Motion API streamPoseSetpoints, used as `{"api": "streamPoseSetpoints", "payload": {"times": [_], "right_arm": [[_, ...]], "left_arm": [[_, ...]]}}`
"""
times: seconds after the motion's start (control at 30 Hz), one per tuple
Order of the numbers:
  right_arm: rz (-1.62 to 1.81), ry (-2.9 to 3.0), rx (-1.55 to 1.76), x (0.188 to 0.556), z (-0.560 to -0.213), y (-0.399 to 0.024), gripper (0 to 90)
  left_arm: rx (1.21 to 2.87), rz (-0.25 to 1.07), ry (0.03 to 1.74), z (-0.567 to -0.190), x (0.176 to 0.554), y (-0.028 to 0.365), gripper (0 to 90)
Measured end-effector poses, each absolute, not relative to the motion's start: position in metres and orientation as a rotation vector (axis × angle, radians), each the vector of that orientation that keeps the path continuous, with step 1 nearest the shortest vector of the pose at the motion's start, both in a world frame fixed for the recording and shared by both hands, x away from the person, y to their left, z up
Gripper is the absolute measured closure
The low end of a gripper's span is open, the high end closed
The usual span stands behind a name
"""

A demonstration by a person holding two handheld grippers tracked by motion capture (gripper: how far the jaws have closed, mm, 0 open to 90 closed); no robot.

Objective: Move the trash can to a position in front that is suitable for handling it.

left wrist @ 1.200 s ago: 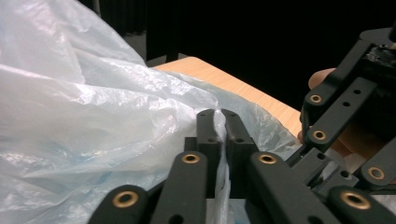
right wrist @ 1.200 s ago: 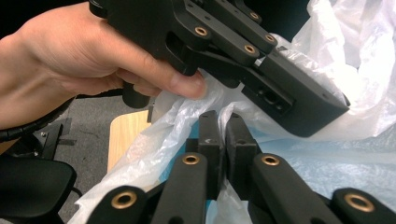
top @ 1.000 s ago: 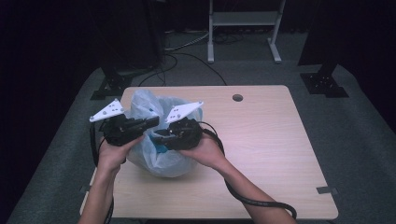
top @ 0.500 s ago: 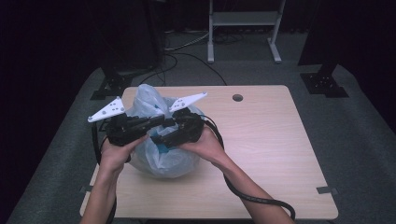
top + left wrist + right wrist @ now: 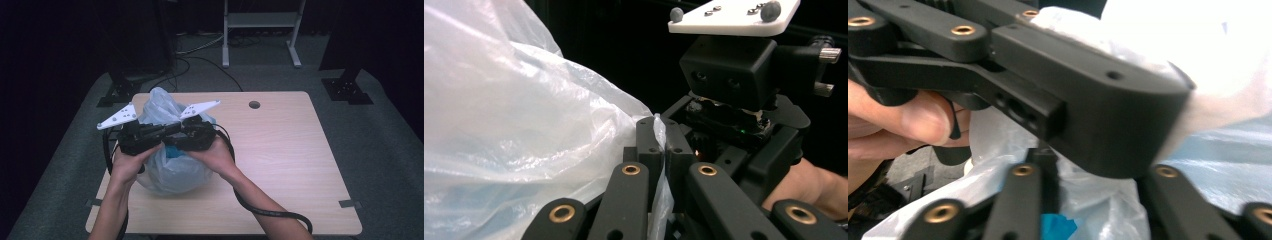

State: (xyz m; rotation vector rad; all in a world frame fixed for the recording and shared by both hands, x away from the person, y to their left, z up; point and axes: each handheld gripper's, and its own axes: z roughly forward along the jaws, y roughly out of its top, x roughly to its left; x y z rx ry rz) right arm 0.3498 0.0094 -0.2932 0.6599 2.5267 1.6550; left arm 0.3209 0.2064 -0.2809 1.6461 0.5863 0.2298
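Note:
A translucent bluish plastic bag (image 5: 172, 172) sits on the table's near left, with something blue inside (image 5: 1058, 227). The two grippers meet over its top, pointing at each other. My left gripper (image 5: 659, 145) is shut on a strip of the bag's film; it also shows in the high view (image 5: 150, 135). My right gripper (image 5: 1093, 165) points left in the high view (image 5: 192, 134). Its left jaw stands clear, with bag film beside it. The left gripper's black body (image 5: 1073, 85) crosses in front and hides its right jaw. Its links are spread wide.
The wooden table (image 5: 280, 165) has a round hole (image 5: 254, 105) at the back. A black cable (image 5: 265, 212) trails from the right gripper toward the near edge. Dark stands (image 5: 347, 90) and floor cables (image 5: 200, 60) lie behind the table.
The two grippers have come together and now overlap above the bag. The bag's top has been drawn up between them.

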Motion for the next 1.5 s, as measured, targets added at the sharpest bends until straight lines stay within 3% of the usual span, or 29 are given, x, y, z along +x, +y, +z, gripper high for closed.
{"api": "streamPoseSetpoints", "payload": {"times": [0.17, 0.43, 0.9, 1.0, 1.5], "right_arm": [[1.656, 2.530, 0.698, 0.352, -0.295, 0.007, 85.0], [1.761, 2.545, 0.773, 0.362, -0.296, -0.005, 86.4], [1.890, 2.517, 0.900, 0.378, -0.295, -0.024, 87.3], [1.926, 2.513, 0.931, 0.383, -0.295, -0.029, 87.6], [2.019, 2.442, 1.000, 0.390, -0.287, -0.048, 87.8]], "left_arm": [[1.638, 0.237, 0.592, -0.280, 0.319, 0.211, 79.8], [1.597, 0.299, 0.630, -0.275, 0.312, 0.232, 61.7], [1.583, 0.403, 0.683, -0.286, 0.299, 0.261, 45.4], [1.576, 0.419, 0.705, -0.290, 0.297, 0.266, 37.8], [1.515, 0.459, 0.767, -0.308, 0.277, 0.287, 27.7]]}}
